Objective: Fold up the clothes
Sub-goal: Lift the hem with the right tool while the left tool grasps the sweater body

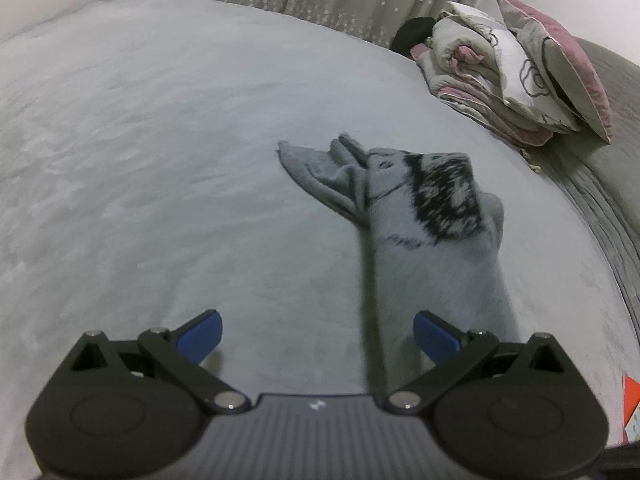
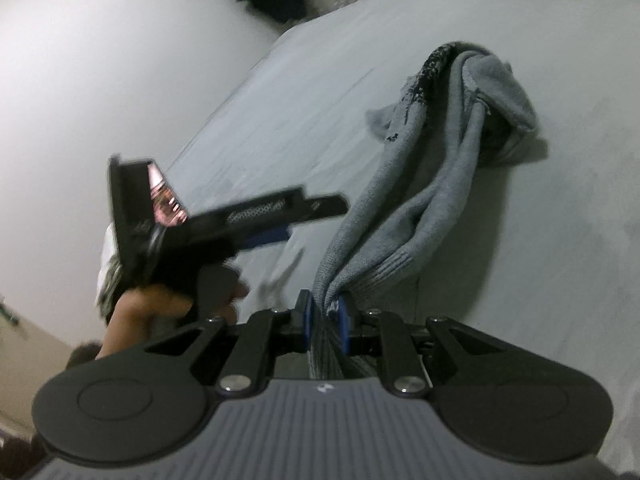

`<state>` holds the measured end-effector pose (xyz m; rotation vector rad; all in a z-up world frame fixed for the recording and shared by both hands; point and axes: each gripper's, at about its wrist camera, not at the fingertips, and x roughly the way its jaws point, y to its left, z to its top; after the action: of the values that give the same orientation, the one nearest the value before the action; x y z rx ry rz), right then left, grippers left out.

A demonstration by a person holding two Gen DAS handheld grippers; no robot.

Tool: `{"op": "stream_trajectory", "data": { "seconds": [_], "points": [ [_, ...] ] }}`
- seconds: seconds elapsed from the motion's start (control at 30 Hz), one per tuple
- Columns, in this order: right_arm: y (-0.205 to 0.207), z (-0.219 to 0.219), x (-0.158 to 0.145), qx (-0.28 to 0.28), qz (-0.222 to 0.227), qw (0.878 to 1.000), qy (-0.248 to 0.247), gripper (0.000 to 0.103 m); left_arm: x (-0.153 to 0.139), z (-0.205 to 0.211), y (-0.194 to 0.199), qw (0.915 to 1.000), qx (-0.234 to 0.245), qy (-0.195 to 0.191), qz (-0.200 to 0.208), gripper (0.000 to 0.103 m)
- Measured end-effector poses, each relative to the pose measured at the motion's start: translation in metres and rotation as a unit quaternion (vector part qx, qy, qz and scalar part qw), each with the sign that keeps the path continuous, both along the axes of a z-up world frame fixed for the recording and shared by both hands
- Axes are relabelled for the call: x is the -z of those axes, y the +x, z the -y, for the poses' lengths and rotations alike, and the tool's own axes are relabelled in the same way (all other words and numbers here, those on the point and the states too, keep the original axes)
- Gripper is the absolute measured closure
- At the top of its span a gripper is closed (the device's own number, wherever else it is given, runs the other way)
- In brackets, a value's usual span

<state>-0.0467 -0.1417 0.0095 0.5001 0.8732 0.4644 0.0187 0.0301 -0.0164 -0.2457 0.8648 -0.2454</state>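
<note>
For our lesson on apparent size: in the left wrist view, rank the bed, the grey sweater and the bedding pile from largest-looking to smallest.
1. Bed, fills most of the view.
2. Grey sweater
3. Bedding pile
The pile lies farther away, so the last two places are unsure.

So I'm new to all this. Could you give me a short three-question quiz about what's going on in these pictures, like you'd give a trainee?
1. True or false: the right gripper is clamped on the ribbed edge of the grey sweater.
2. Multiple choice: the left gripper is (a) open and holding nothing, (b) shut on the sweater, (c) gripping a pillow.
3. Short answer: what lies stacked at the far right of the bed, in the left wrist view?

Key
1. True; the cloth is pinched between the blue pads.
2. (a)
3. A pile of folded bedding with a grey-and-pink pillow leaning on it.
</note>
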Motion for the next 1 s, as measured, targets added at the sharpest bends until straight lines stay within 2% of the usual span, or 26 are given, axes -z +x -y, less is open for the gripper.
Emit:
{"op": "stream_trajectory", "data": {
  "seconds": [0.33,0.47,0.6,0.63,0.67,0.7,0.73,0.87,1.0],
  "points": [
    [-0.032,0.003,0.012,-0.051,-0.046,0.998,0.011,0.086,0.004,0.01,0.003,0.9991,0.021,-0.035,-0.003,0.006],
    [-0.037,0.008,0.016,-0.046,-0.059,0.997,0.011,0.086,0.011,0.018,0.01,0.9991,0.02,-0.036,-0.008,0.006],
    [-0.036,0.017,0.014,-0.029,-0.067,0.997,0.013,0.079,0.015,0.018,0.021,0.9992,0.003,-0.037,-0.012,0.006],
    [-0.036,0.019,0.012,-0.026,-0.067,0.997,0.012,0.075,0.016,0.017,0.023,0.9992,-0.002,-0.039,-0.012,0.006],
    [-0.035,0.019,0.011,-0.025,-0.067,0.997,0.012,0.07,0.018,0.016,0.025,0.999,-0.008,-0.041,-0.014,0.006],
    [-0.035,0.02,0.01,-0.023,-0.066,0.997,0.011,0.057,0.019,0.015,0.026,0.9988,-0.012,-0.044,-0.015,0.006],
    [-0.034,0.022,0.009,-0.02,-0.064,0.998,0.012,0.048,0.02,0.015,0.028,0.9986,-0.016,-0.047,-0.016,0.006],
    [-0.027,0.035,0.004,0.0,-0.063,0.998,0.031,0.046,0.021,0.016,0.032,0.9982,-0.025,-0.053,-0.013,0.006],
    [-0.021,0.058,0.0,0.043,-0.062,0.996,0.044,0.046,0.018,0.017,0.033,0.9984,-0.03,-0.048,0.0,0.006]
  ]
}}
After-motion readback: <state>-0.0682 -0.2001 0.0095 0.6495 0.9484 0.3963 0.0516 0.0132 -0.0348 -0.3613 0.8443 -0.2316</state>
